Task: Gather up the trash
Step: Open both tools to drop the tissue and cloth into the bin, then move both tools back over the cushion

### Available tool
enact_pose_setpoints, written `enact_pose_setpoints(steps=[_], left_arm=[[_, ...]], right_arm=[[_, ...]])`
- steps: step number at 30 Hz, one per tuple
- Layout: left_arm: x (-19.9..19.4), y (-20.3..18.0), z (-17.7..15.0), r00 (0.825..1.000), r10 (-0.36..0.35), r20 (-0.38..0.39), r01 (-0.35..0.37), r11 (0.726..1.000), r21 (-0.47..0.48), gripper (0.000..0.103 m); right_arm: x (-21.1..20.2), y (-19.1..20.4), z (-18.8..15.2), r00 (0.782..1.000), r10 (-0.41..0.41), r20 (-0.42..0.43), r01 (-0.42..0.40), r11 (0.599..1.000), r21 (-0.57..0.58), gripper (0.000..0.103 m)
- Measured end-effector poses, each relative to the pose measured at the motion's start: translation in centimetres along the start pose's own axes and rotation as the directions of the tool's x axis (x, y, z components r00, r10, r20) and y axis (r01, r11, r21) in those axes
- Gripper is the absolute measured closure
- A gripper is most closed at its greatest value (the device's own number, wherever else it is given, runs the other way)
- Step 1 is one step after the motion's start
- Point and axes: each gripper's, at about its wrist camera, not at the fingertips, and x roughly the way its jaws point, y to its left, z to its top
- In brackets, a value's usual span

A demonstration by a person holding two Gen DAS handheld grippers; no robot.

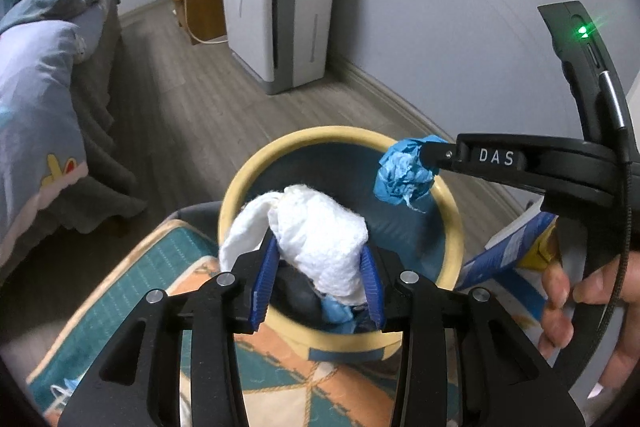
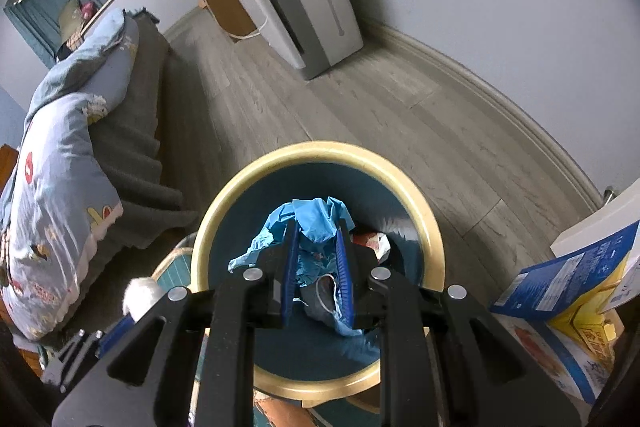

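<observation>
Your left claw (image 1: 318, 263) has a soft, quilted white paper towel wad (image 1: 316, 239) between its blue ribbed pads; whether they press it, you cannot tell. It hangs over the near rim of the bin (image 1: 240, 187), a round pail with a glossy cream rim and dark blue inside. Your right claw (image 2: 316, 267) is nearly closed, pinching a crinkled blue paper wad (image 2: 316, 223) above the bin's mouth. More blue scraps lie inside. The bin stands on a patterned mat (image 1: 132, 287).
</observation>
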Motion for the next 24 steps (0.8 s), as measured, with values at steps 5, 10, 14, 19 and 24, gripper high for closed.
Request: enact_pose_setpoints(steps=[5,10,14,19,24], left_arm=[[0.0,0.0,-0.4,1.0,-0.001,0.008,0.002,1.0,-0.021,0.027],[-0.4,0.5,-1.0,1.0,0.02,0.004,-0.019,0.999,-0.038,0.021],[-1.3,1.2,-1.2,0.999,0.039,0.014,-0.038,0.998,-0.058,0.013],[-3.2,2.3,-1.8,0.997,0.068,0.031,-0.067,0.996,-0.06,0.012],[-5.3,3.6,-2.7,0.992,0.119,0.038,-0.117,0.992,-0.051,0.011]], right_arm=[[0.3,-0.3,0.0,1.0,-0.002,-0.014,0.002,1.0,0.026,0.062],[0.3,-0.2,-0.1,1.0,-0.006,-0.012,0.007,0.999,0.035,0.034],[0.4,-0.1,-0.2,1.0,-0.002,-0.018,0.002,0.999,0.034,0.022],[0.5,0.1,-0.4,1.0,0.008,-0.029,-0.007,0.999,0.036,0.008],[0.5,0.9,-0.9,0.999,0.009,-0.04,-0.009,1.0,0.001,0.006]])
